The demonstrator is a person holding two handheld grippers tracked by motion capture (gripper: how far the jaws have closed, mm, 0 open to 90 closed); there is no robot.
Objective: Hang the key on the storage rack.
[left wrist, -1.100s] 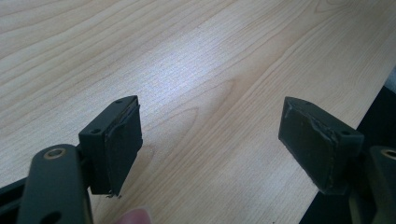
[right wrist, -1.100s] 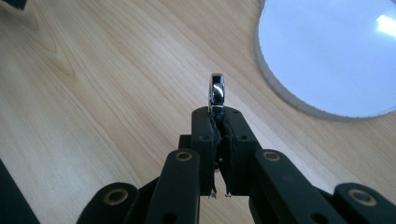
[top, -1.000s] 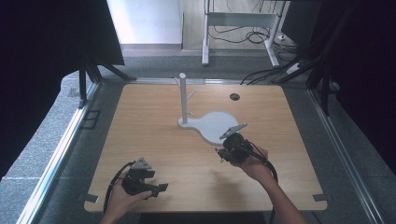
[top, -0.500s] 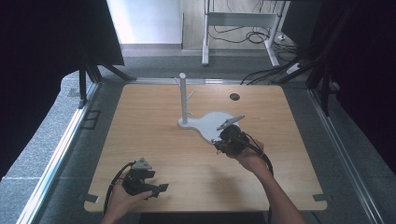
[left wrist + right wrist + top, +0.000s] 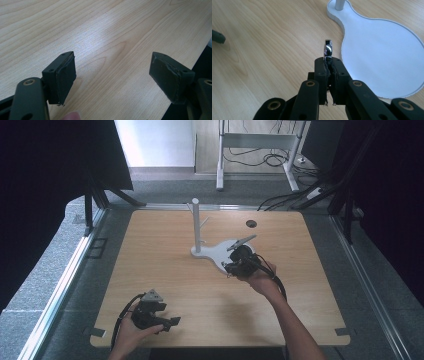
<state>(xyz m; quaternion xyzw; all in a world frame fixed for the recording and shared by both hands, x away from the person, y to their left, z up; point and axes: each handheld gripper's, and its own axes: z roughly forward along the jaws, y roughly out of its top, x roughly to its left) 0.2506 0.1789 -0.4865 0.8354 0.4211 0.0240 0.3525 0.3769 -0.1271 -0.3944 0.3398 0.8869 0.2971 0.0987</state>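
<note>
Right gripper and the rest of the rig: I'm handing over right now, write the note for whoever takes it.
Right gripper: jaws shut on a small shiny metal ring, held above the table beside the white stand base.
Left gripper: jaws open, nothing between them, low over the wooden table near its front edge.
White stand post is upright, with bare pegs.
Done: ring picked up. Left: probably placing it on the stand.

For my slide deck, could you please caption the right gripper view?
Right tool shut on a small shiny metal piece, held beside the white stand base over the wooden table.
</note>
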